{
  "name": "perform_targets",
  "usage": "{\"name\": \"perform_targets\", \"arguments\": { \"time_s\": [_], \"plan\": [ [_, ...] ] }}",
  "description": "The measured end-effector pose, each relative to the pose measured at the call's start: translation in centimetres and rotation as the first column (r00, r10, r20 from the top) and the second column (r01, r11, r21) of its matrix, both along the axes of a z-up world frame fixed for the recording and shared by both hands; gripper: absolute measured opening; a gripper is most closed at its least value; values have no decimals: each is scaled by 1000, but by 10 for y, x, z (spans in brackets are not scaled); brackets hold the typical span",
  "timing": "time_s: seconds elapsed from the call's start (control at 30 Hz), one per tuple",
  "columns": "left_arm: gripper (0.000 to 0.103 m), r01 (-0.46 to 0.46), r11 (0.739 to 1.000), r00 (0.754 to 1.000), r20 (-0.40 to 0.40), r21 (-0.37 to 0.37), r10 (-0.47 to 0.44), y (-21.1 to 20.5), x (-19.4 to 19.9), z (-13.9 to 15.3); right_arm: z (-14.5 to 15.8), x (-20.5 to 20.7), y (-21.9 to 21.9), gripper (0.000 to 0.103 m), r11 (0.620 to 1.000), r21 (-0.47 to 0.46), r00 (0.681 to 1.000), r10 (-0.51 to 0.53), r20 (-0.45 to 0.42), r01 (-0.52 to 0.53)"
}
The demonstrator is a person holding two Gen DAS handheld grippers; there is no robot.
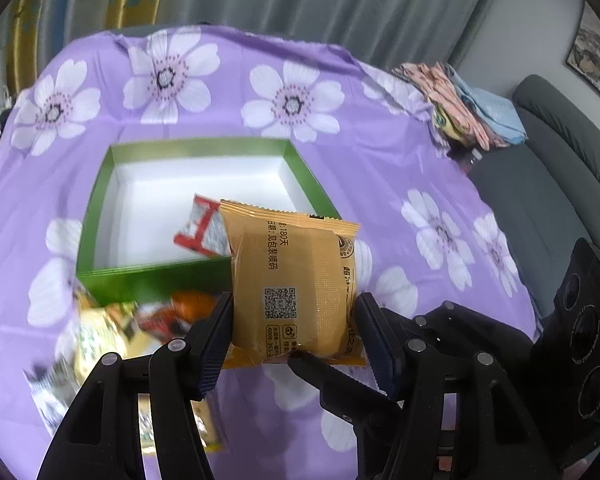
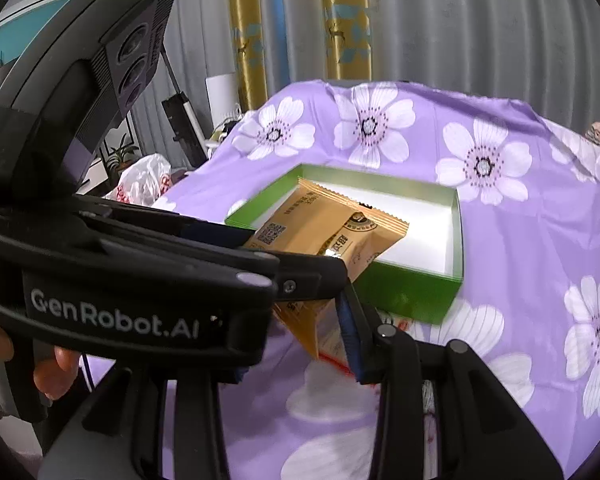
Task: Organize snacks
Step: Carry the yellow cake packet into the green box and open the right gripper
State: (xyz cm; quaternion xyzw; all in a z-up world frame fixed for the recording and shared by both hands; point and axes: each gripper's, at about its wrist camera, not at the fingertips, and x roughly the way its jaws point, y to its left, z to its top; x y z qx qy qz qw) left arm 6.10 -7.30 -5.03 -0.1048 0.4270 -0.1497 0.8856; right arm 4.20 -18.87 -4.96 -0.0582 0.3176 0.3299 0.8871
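Observation:
My left gripper (image 1: 294,320) is shut on an orange snack packet (image 1: 296,276) and holds it above the near wall of a green box (image 1: 152,276) with a white inside. A red and white packet (image 1: 202,226) lies in the box. Several loose snack packets (image 1: 112,320) lie blurred on the cloth in front of the box. In the right wrist view the left gripper (image 2: 300,256) crosses the frame with the orange packet (image 2: 332,228) over the green box (image 2: 412,292). My right gripper (image 2: 312,340) sits below it; only its right finger (image 2: 354,344) shows.
A purple cloth with white flowers (image 1: 380,160) covers the table. Folded cloths (image 1: 468,108) lie at the far right corner, beside a grey sofa (image 1: 548,184). A white plastic bag (image 2: 144,178) and curtains stand beyond the table's left side.

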Motion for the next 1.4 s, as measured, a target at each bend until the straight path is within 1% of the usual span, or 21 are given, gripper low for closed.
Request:
{"name": "perform_targets", "arguments": {
  "time_s": [0.17, 0.4, 0.53, 0.67, 0.83, 1.0, 1.2, 1.27, 1.3, 1.33, 1.4],
  "plan": [
    [61, -13, 1000, 1000, 11, 1, 13, 8, 18, 3, 1, 19, 9, 38, 1000, 3, 1000, 3, 17, -3],
    [61, -24, 1000, 1000, 14, -3, 24, 19, 44, 1, -1, 43, 21, 38, 1000, 0, 1000, 8, 18, -8],
    [61, -31, 1000, 999, 10, -6, 31, 26, 59, -2, -5, 60, 27, 38, 1000, -1, 1000, 9, 11, -9],
    [61, -44, 999, 999, 4, -3, 44, 33, 75, -10, -14, 78, 33, 38, 1000, 7, 1000, 4, -18, -4],
    [61, -53, 998, 998, -44, -27, 52, 41, 94, -28, -27, 92, 40, 38, 1000, -9, 999, 2, -50, -2],
    [61, -56, 998, 996, -71, -28, 53, 44, 104, -41, -38, 105, 46, 38, 1000, -17, 996, 1, -89, -2],
    [61, -89, 995, 990, -111, -53, 83, 50, 113, -55, -48, 117, 53, 42, 1000, -24, 991, -12, -135, 9],
    [63, -99, 994, 987, -129, -51, 92, 51, 115, -60, -50, 119, 53, 48, 999, -28, 990, -36, -136, 32],
    [66, -107, 993, 986, -133, -50, 99, 53, 115, -61, -50, 120, 52, 52, 999, -28, 989, -48, -139, 44],
    [72, -114, 992, 985, -136, -52, 106, 54, 115, -63, -50, 121, 50, 53, 998, -24, 988, -55, -142, 53],
    [79, -136, 990, 982, -139, -45, 128, 60, 114, -65, -49, 121, 44, 54, 997, -11, 987, -71, -146, 70]
  ]
}}
